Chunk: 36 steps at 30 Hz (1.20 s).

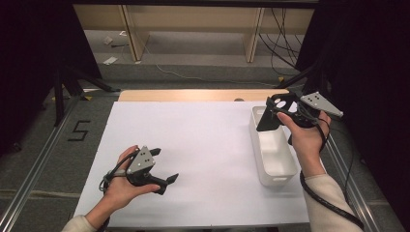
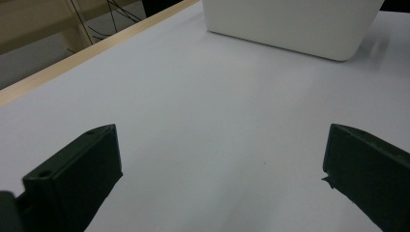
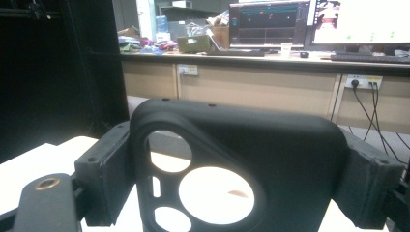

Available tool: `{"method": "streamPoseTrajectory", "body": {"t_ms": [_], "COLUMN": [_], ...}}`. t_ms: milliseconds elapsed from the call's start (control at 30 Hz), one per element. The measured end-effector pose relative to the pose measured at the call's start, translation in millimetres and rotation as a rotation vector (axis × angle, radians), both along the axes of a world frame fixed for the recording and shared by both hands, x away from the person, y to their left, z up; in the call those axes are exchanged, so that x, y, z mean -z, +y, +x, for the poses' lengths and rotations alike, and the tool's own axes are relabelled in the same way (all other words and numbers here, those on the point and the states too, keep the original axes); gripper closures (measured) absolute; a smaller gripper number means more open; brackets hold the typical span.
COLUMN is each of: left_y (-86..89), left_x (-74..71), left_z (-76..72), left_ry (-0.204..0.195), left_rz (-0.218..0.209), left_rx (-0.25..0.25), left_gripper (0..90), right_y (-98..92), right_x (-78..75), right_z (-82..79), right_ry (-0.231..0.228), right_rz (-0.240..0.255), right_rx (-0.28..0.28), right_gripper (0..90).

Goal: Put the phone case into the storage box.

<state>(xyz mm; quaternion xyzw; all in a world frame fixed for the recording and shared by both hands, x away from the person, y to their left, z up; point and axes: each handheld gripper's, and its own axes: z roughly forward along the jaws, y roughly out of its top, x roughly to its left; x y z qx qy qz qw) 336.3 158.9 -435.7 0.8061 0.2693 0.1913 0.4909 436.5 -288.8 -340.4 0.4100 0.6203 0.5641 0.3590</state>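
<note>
Right gripper (image 1: 271, 112) is clamped on a black phone case (image 3: 251, 159), one jaw against each long edge, held up above the far end of the white bin (image 1: 285, 166). The case is matte, soft-looking rubber or silicone, a flat rectangle with rounded corners; its camera end has one large round cutout, a second rounded one, a smaller oval and a thin slot. In the high view it hangs at a slant from the jaws, lower end over the bin's opening. The bin is smooth, glossy white plastic, a long box with rounded corners, just below and in front of that gripper. Left gripper (image 1: 162, 166) is spread wide, nothing between its black blocky jaws, low over the white table sheet (image 1: 193, 145), well apart from the bin and the case. The sheet is flat and matte, with a pale wood table edge (image 1: 193, 94) beyond it.
</note>
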Motion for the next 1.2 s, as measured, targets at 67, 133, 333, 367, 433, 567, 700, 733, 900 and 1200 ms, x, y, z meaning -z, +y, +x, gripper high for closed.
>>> {"method": "streamPoseTrajectory", "body": {"t_ms": [67, 133, 333, 367, 433, 567, 700, 733, 900, 1200], "left_y": [0.0, 0.1, -0.1, -0.2, -0.1, -0.2, -0.2, -0.2, -0.3, -0.3], "left_x": [0.0, 0.0, 0.1, 0.1, 0.0, 0.1, 0.1, 0.1, 0.1, 0.2], "left_z": [-0.1, 0.1, 0.3, 0.3, 0.3, 0.3, 0.4, 0.4, 0.5, 0.6], "left_ry": [0.001, 0.000, 0.001, 0.001, 0.000, 0.001, 0.001, 0.001, 0.000, -0.001], "left_rz": [-0.001, -0.001, -0.002, -0.002, -0.001, -0.001, -0.001, -0.002, -0.002, 0.000], "left_rx": [0.000, -0.001, -0.002, -0.002, -0.002, -0.002, -0.002, -0.002, -0.001, 0.000], "left_gripper": [0.0, 0.0, 0.0, 0.0, 0.0, 0.0, 0.0, 0.0, 0.0, 0.0], "right_y": [-0.7, -1.7, -4.1, -4.3, -4.7, -5.5, -5.7, -5.6, -5.5, -5.8], "right_x": [0.2, 0.2, 1.3, 1.5, 1.8, 2.6, 3.5, 3.8, 5.4, 6.2], "right_z": [0.4, 0.9, 1.9, 2.1, 2.4, 3.1, 3.9, 4.2, 5.5, 7.2], "right_ry": [0.000, -0.001, 0.003, 0.005, 0.005, 0.009, 0.016, 0.018, 0.031, 0.045], "right_rz": [-0.002, -0.003, -0.005, -0.005, -0.004, -0.012, -0.017, -0.017, -0.032, -0.040], "right_rx": [0.002, 0.004, 0.013, 0.013, 0.015, 0.017, 0.017, 0.016, 0.013, 0.016], "right_gripper": [15.9, 15.9, 15.9, 15.9, 15.9, 15.9, 15.9, 15.9, 15.9, 15.9]}}
